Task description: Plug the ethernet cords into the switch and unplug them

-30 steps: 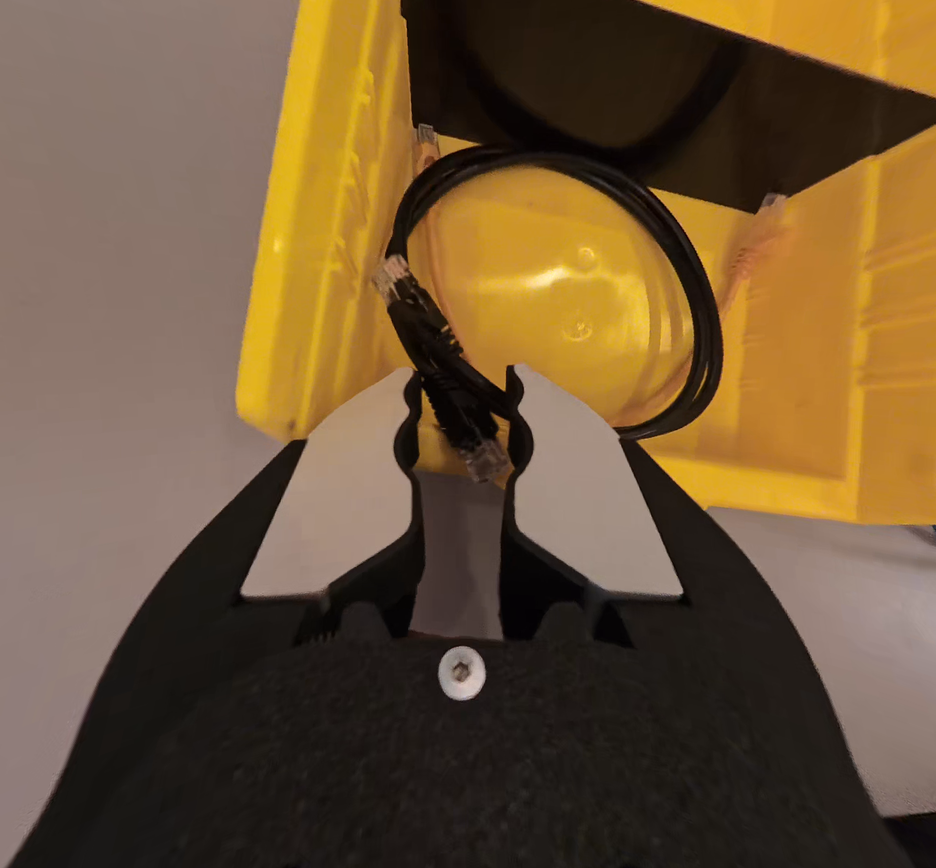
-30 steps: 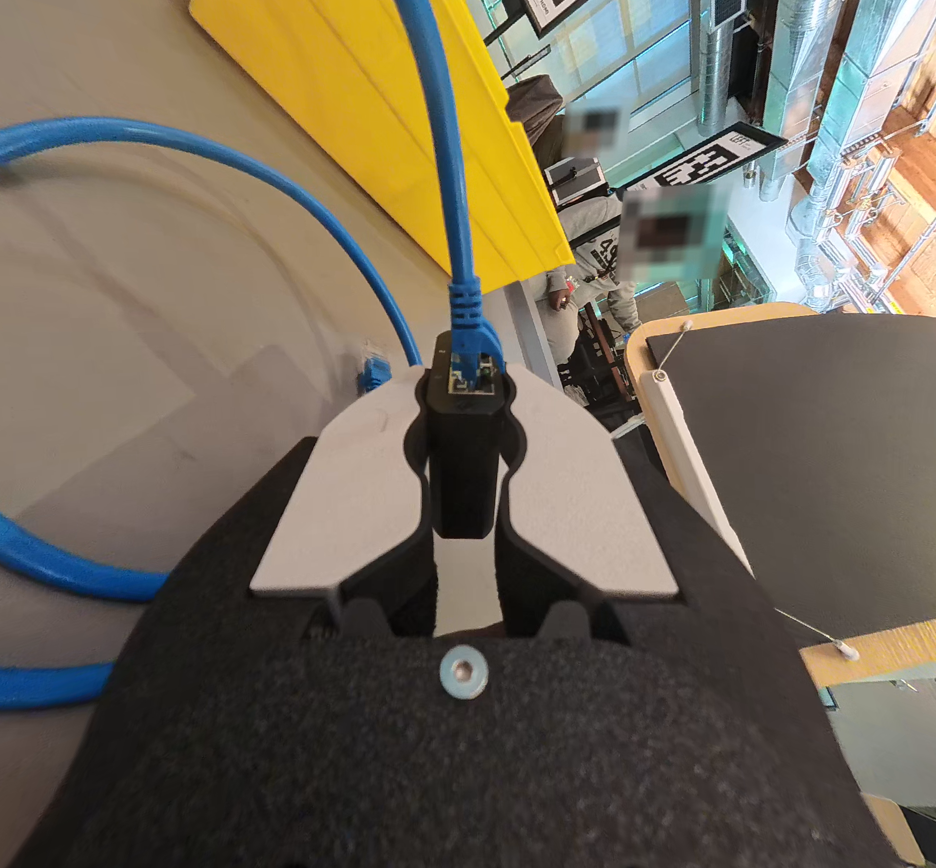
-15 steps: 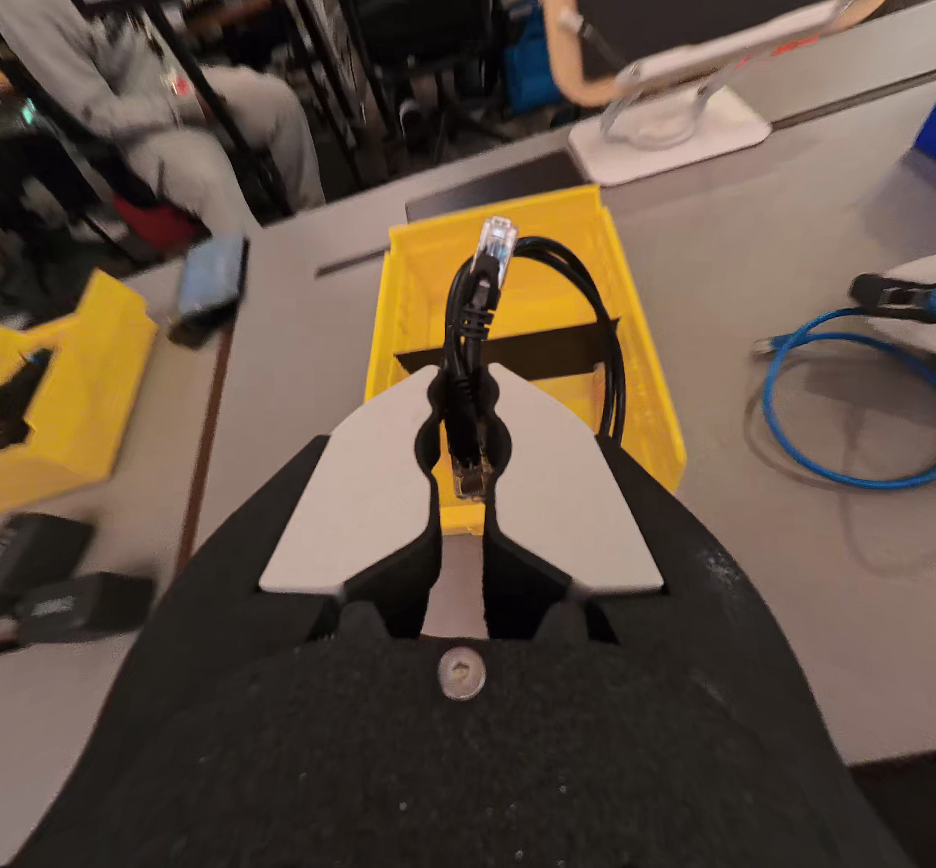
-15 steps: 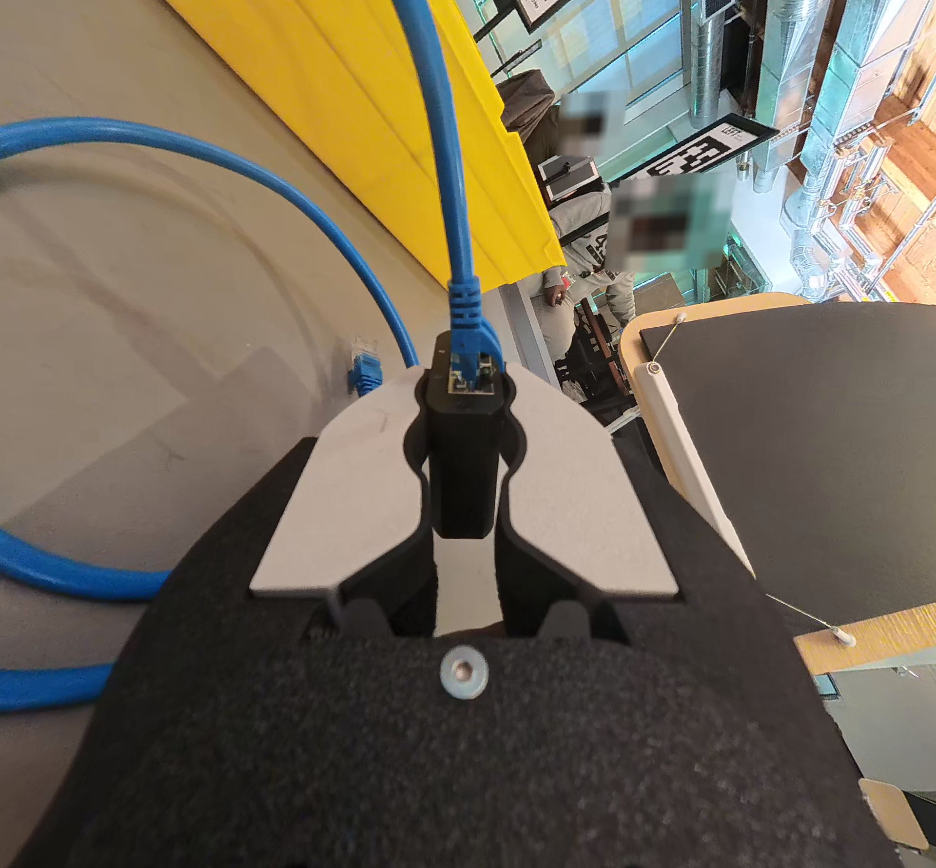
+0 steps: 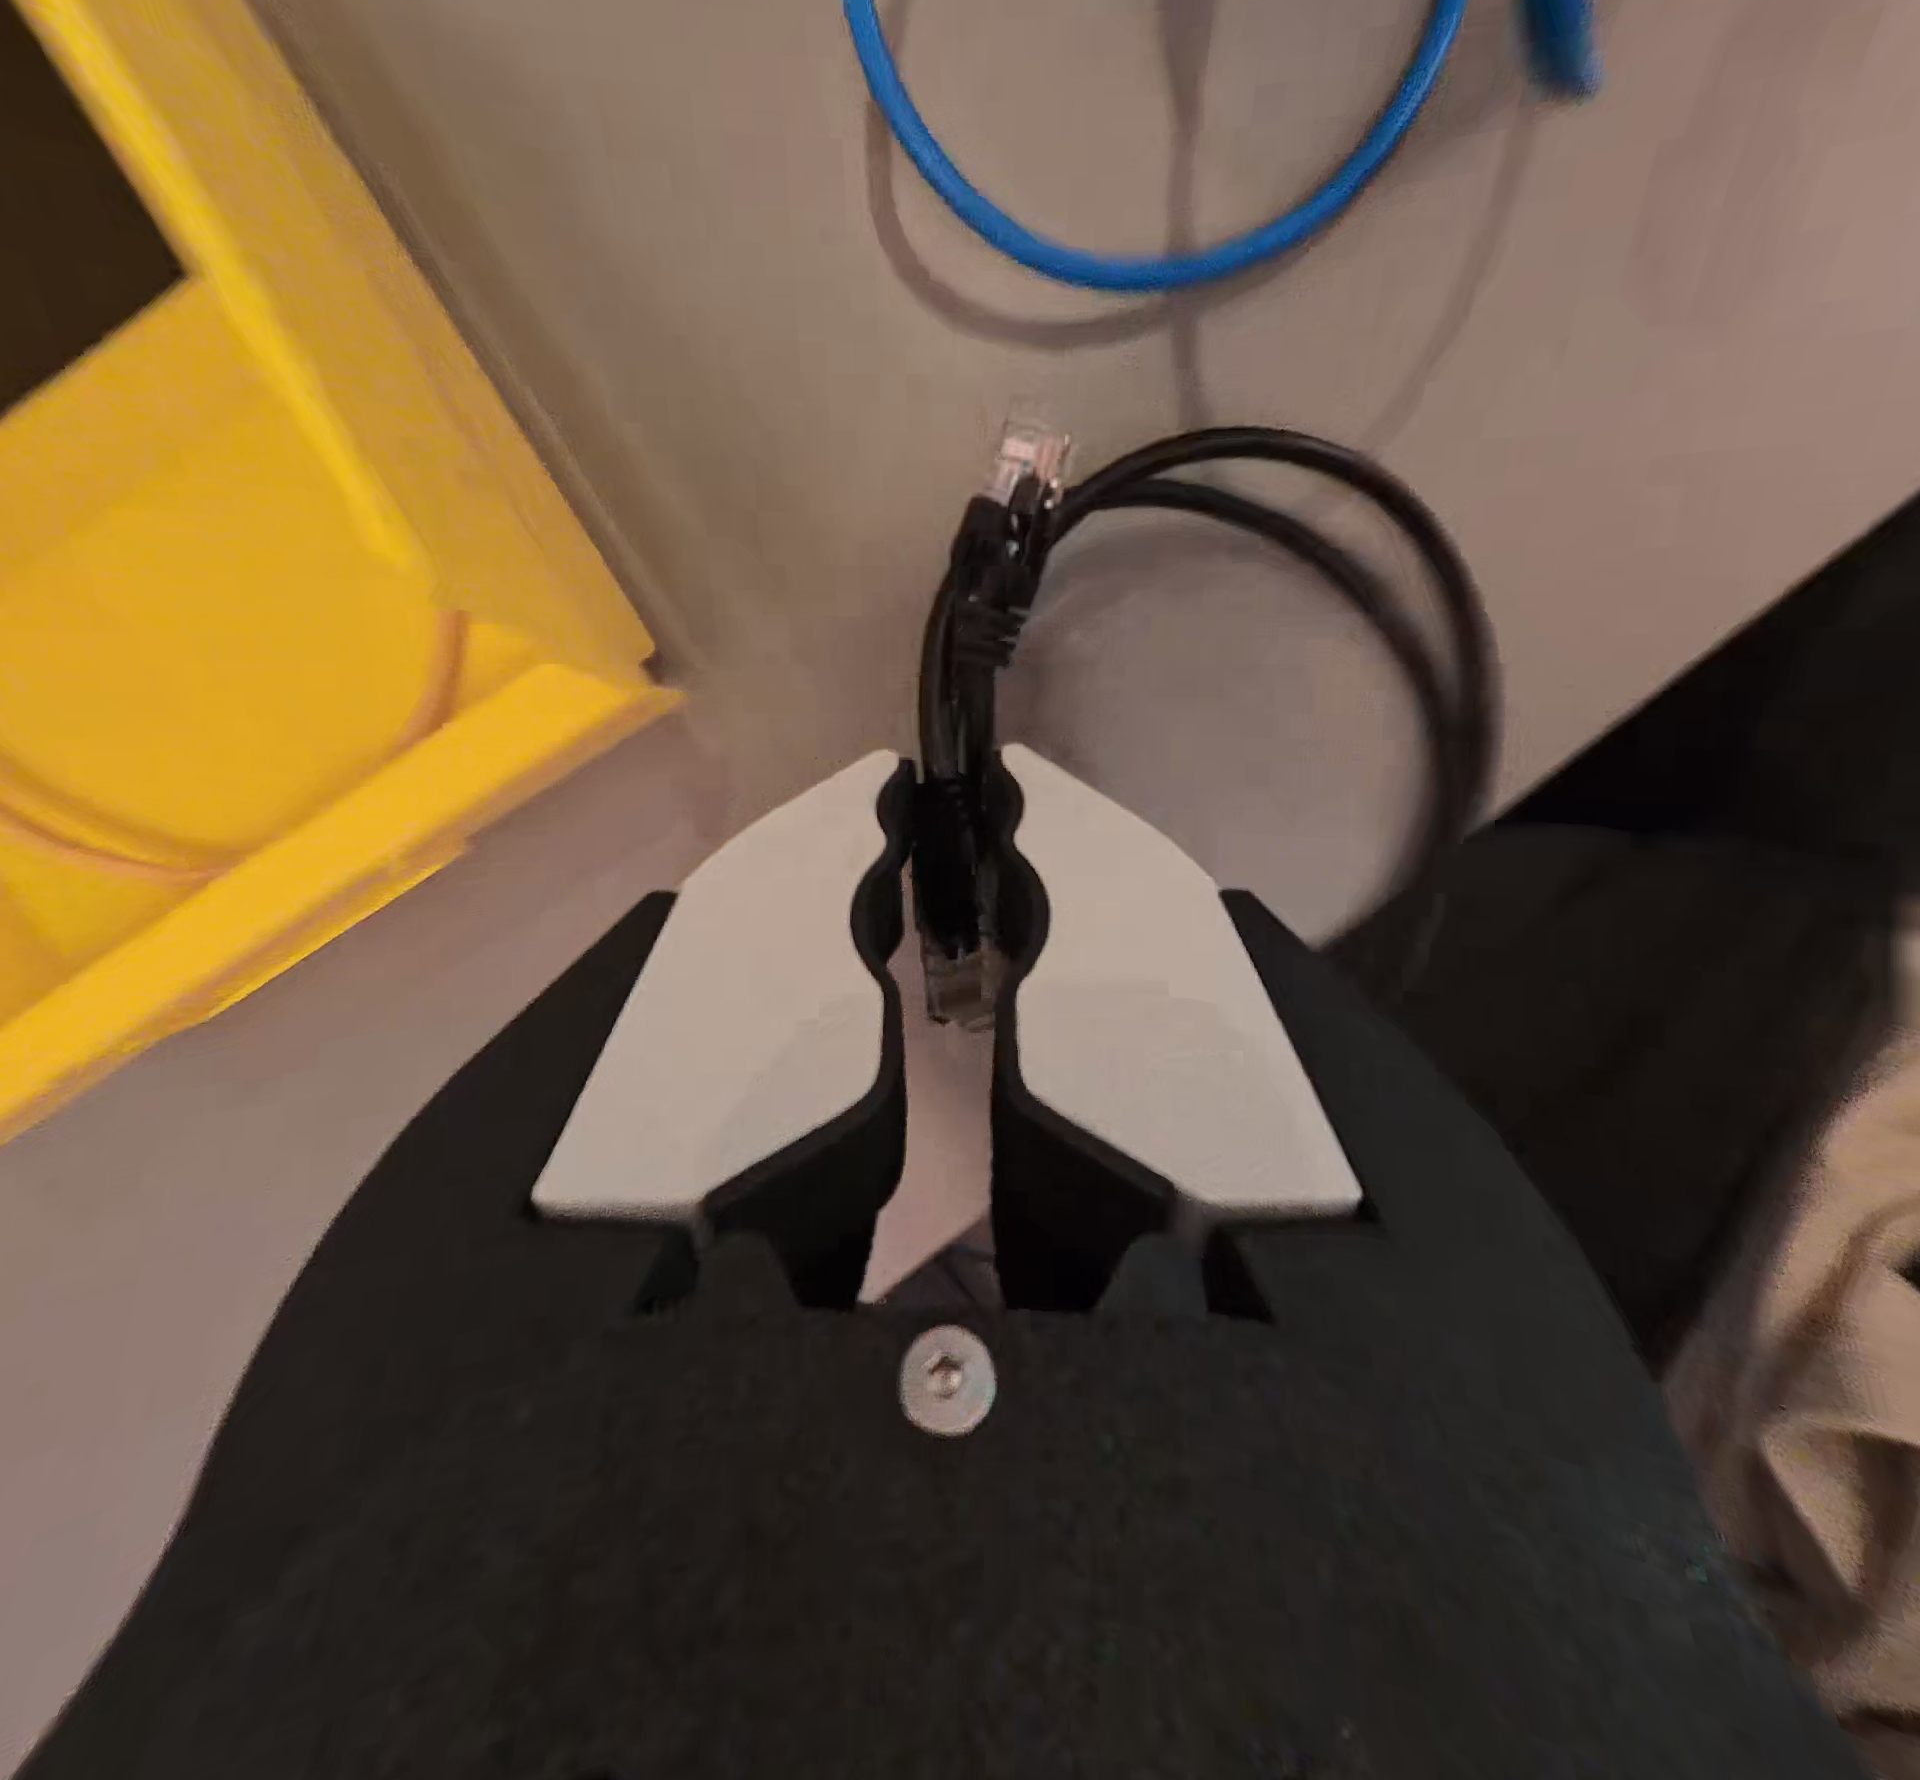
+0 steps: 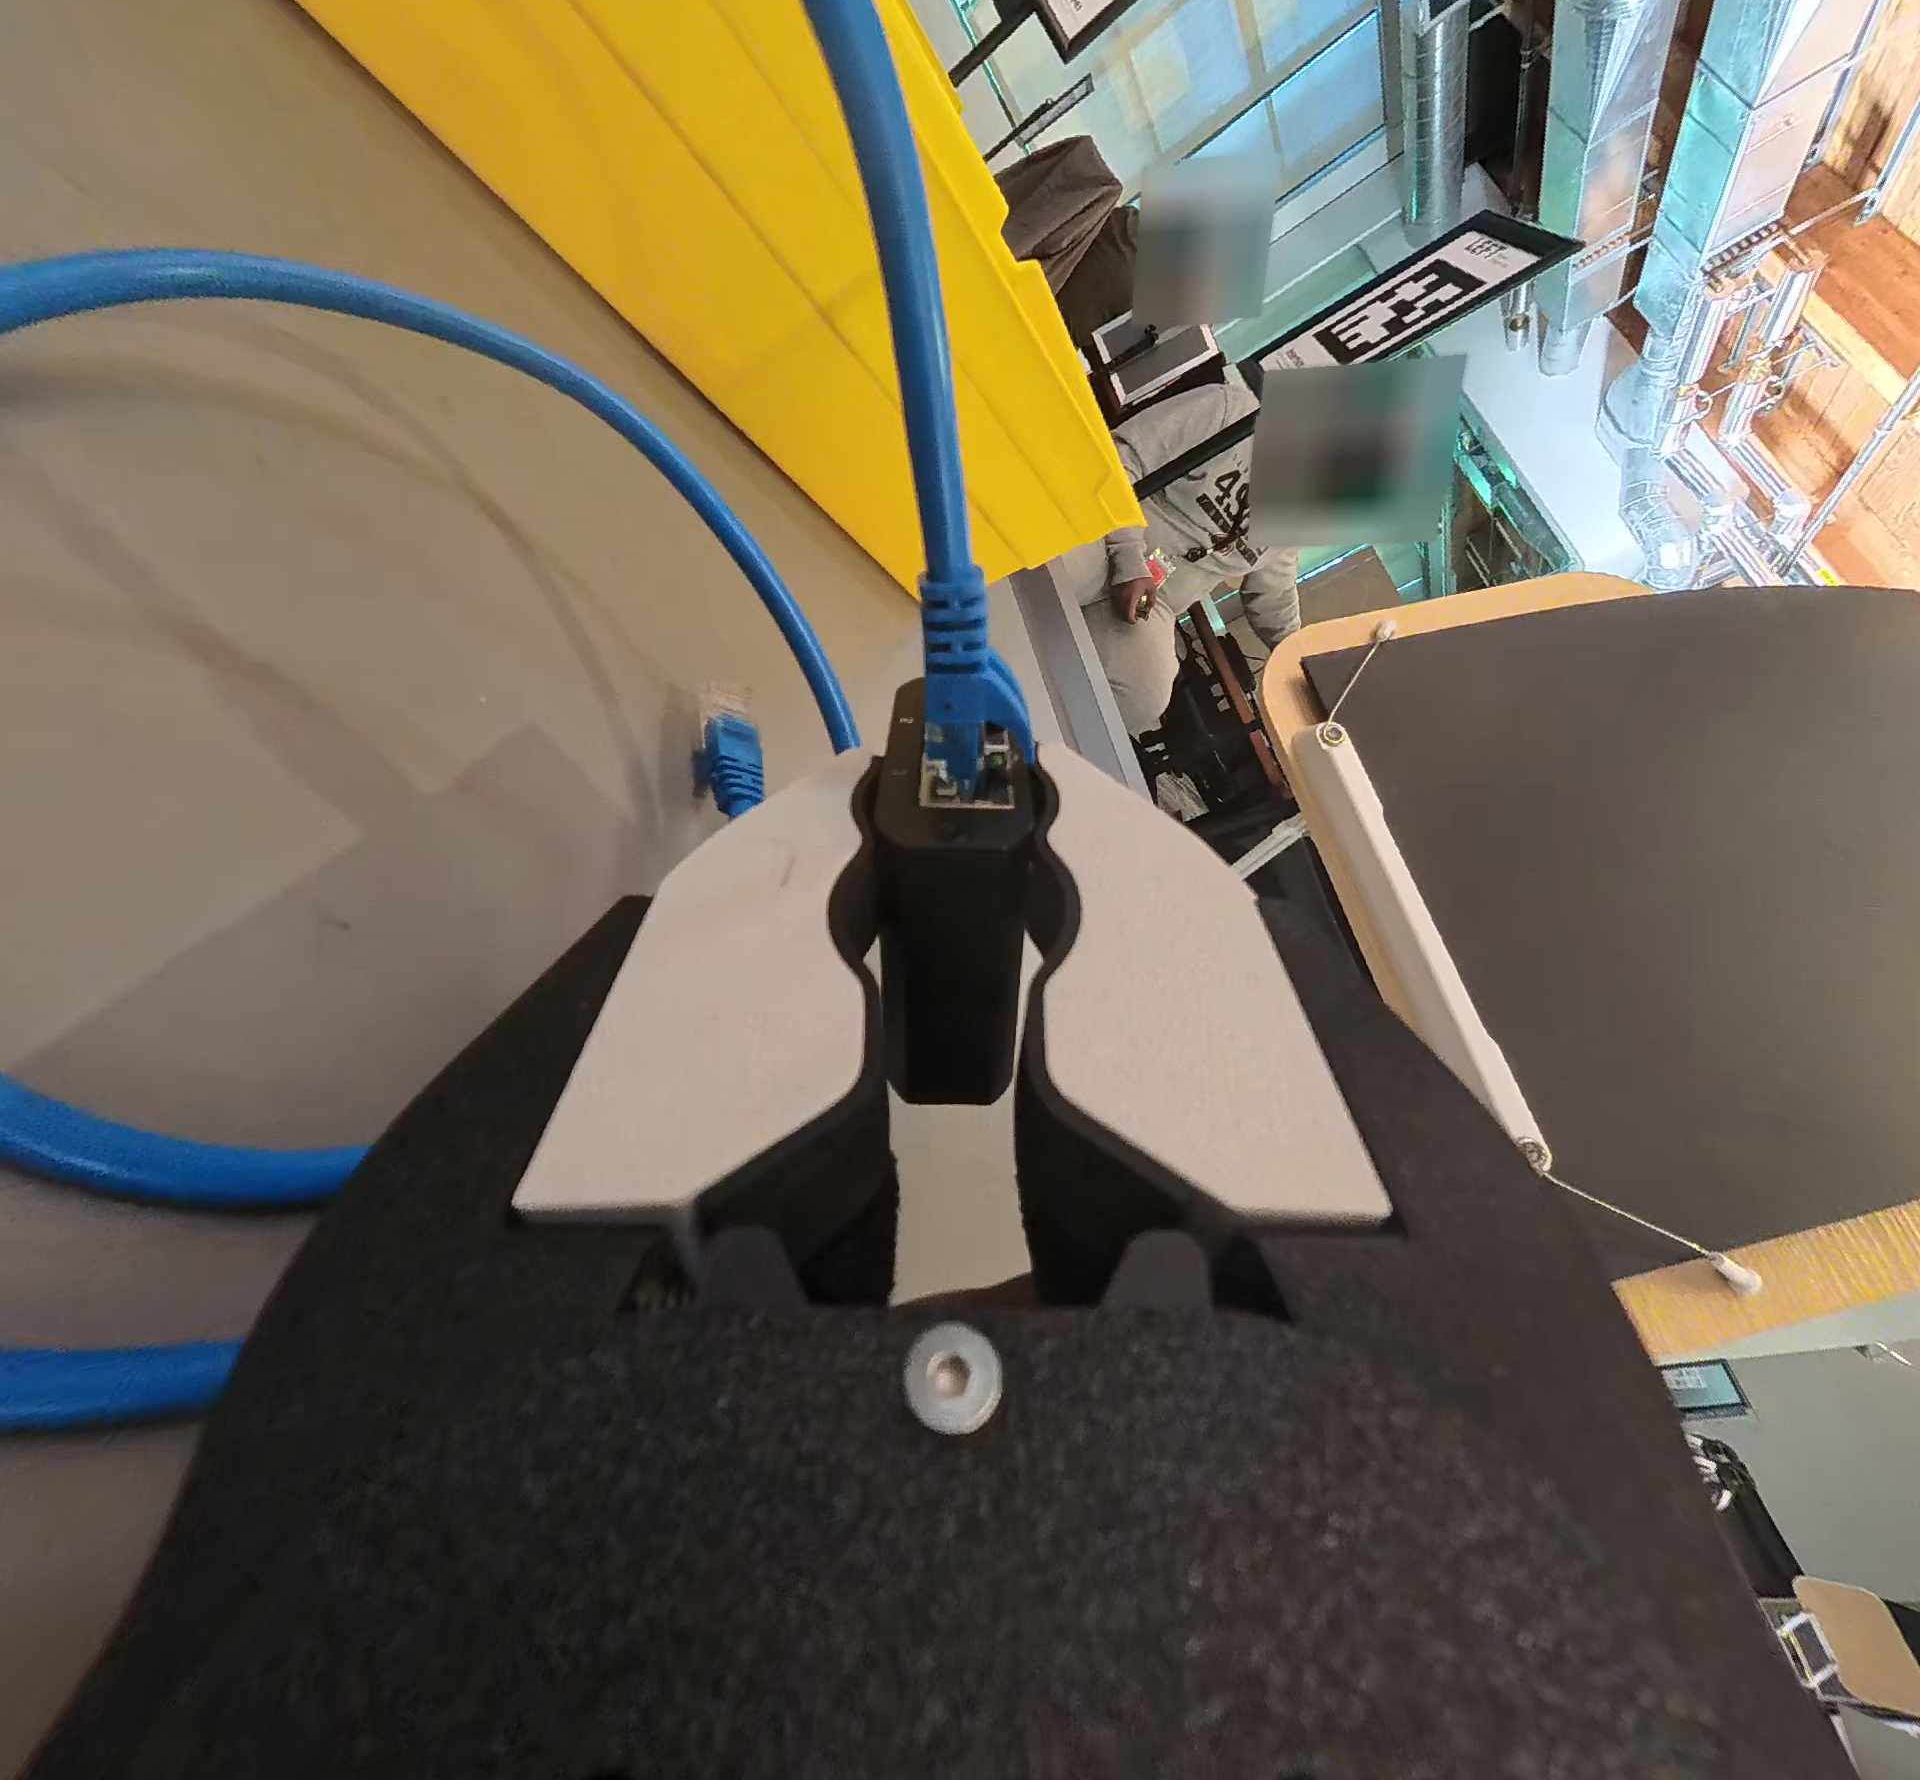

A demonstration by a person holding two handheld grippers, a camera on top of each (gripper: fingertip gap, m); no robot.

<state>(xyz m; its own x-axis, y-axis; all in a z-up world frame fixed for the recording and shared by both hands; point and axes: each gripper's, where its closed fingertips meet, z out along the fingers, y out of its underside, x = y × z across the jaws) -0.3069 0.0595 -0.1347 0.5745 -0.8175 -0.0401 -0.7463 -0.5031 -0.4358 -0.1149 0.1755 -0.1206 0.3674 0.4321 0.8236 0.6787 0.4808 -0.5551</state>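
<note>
Left gripper [image 5: 951, 795] clamped on a coiled black cord [image 5: 1434, 608] — limp, best held by its plug; right gripper [image 6: 951, 785] clamped on the switch [image 6: 951, 941] — rigid, blue cord [image 6: 894, 276] inserted.

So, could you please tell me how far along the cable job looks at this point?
Done: one end of the blue cord sits in a port of the black switch, which the right hand-held gripper clamps. In hand: the left hand-held gripper grips the coiled black cord, clear of the yellow bin, both plugs free. Left: plugging it in, then unplugging both.
</note>
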